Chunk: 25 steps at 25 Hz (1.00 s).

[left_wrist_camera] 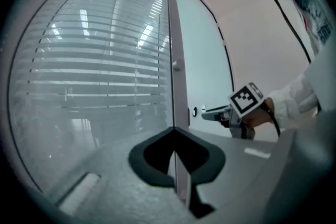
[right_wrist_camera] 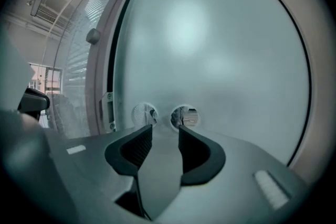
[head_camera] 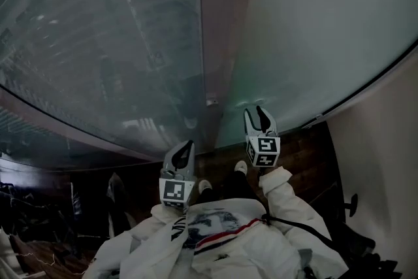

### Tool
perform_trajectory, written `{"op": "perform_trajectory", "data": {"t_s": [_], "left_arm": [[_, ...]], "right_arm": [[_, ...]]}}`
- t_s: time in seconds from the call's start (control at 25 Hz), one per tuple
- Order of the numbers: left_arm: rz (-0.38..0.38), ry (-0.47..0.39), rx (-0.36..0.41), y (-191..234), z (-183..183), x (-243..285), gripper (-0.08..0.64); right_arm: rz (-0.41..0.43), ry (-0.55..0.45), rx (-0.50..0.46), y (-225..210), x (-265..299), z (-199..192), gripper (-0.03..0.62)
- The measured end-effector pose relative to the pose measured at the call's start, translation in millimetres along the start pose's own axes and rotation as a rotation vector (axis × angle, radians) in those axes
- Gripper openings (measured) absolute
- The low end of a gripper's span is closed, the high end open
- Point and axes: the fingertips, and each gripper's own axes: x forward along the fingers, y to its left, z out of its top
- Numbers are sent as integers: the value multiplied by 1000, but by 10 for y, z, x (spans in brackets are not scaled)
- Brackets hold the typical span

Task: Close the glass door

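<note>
I am holding the left gripper (left_wrist_camera: 174,134) up toward the grey frame post (left_wrist_camera: 176,60), and its jaws are lying together at the tips with nothing between them; the right gripper (right_wrist_camera: 164,136) is pointing at the glass door (right_wrist_camera: 210,50) with its jaws standing apart and empty, the tips just short of the frosted pane as far as I am able to judge. The door is filling the right side of the head view, just right of the post; two round holes (right_wrist_camera: 184,117) are showing through it near the right jaw tips, and what lies behind them is too small for me to read. A dark strip (right_wrist_camera: 112,60) is running down the door's left edge beside the post, so I cannot tell whether the door is sitting fully home. Left of the post, blinds (left_wrist_camera: 94,60) are hanging behind clear glass; reflections are muddying them in the head view. My white sleeves (head_camera: 287,196) are covering both hands there, and the floor below is too dark to make out.
</note>
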Motion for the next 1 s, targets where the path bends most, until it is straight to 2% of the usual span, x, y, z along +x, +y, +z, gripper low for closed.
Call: {"op": "perform_trajectory", "data": {"t_s": [0.04, 0.12, 0.16, 0.44, 0.6, 0.76, 0.88, 1.0], "left_arm": [[1, 7, -13, -18, -49, -25, -5], [5, 18, -39, -69, -105, -63, -5], [5, 16, -46, -113, -111, -83, -5], [30, -22, -12, -670, 78, -314, -5], [60, -27, 39, -1151, 161, -565, -5], [87, -39, 63, -1703, 284, -899, -5], [114, -40, 67, -2113, 289, -1164, -5], [108, -33, 50, -2529, 284, -1417, -3]], "right_arm": [[-3, 0, 17, -4, -109, -29, 148], [-1, -20, 77, -16, -339, -54, 33], [2, -30, 95, -21, -463, -59, 8], [65, -55, 68, -55, -1319, -119, 8], [154, -117, 150, -81, -1980, -15, 8], [201, -159, 89, -171, -2722, 73, 8], [232, -174, 53, -238, -3192, -22, 8], [294, -159, 32, -198, -3617, -148, 8]]}}
